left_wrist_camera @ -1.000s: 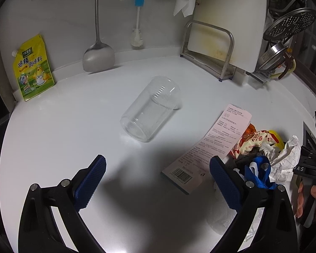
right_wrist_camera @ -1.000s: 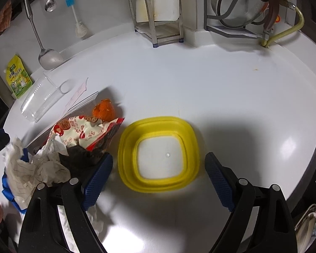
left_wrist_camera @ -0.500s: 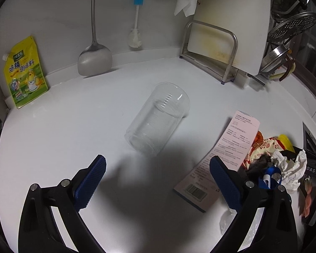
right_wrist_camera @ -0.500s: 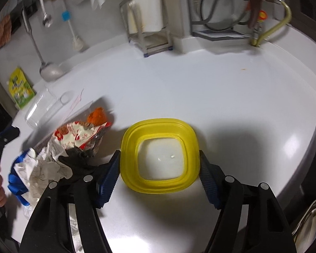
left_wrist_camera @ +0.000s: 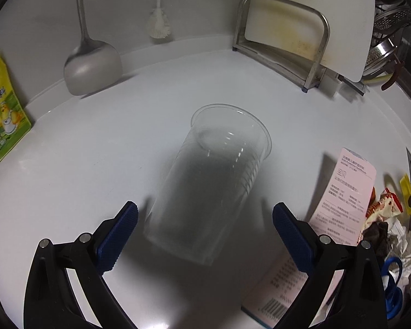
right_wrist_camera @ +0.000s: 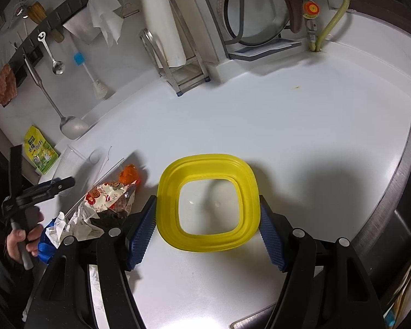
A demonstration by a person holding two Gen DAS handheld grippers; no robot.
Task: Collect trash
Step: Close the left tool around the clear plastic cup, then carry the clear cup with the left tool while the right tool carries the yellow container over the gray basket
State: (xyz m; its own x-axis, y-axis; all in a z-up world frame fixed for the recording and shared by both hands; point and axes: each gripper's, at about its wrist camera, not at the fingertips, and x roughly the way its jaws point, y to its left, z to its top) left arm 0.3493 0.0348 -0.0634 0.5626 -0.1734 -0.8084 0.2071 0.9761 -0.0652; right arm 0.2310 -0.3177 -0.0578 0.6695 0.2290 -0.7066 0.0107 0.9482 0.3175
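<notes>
A clear plastic cup [left_wrist_camera: 211,183] lies on its side on the white counter, its base end between the open fingers of my left gripper [left_wrist_camera: 205,233]. A pink paper leaflet [left_wrist_camera: 339,208] lies to its right, beside a pile of wrappers and crumpled paper [left_wrist_camera: 389,224]. My right gripper [right_wrist_camera: 207,227] is open, its blue pads on either side of a yellow square collapsible container [right_wrist_camera: 208,203]. The trash pile [right_wrist_camera: 101,205] lies left of it in the right wrist view. The left gripper's handle and the hand holding it [right_wrist_camera: 27,205] show there too.
A ladle [left_wrist_camera: 91,65], a brush [left_wrist_camera: 159,24] and a cutting board in a metal rack [left_wrist_camera: 307,30] stand along the back wall. A yellow-green pouch [left_wrist_camera: 2,115] leans at far left. A pot-lid rack [right_wrist_camera: 257,13] and gas hose [right_wrist_camera: 331,19] are at back right.
My left gripper has moved forward to the cup, which now sits between its fingers. My right gripper has moved forward and narrowed around the yellow container.
</notes>
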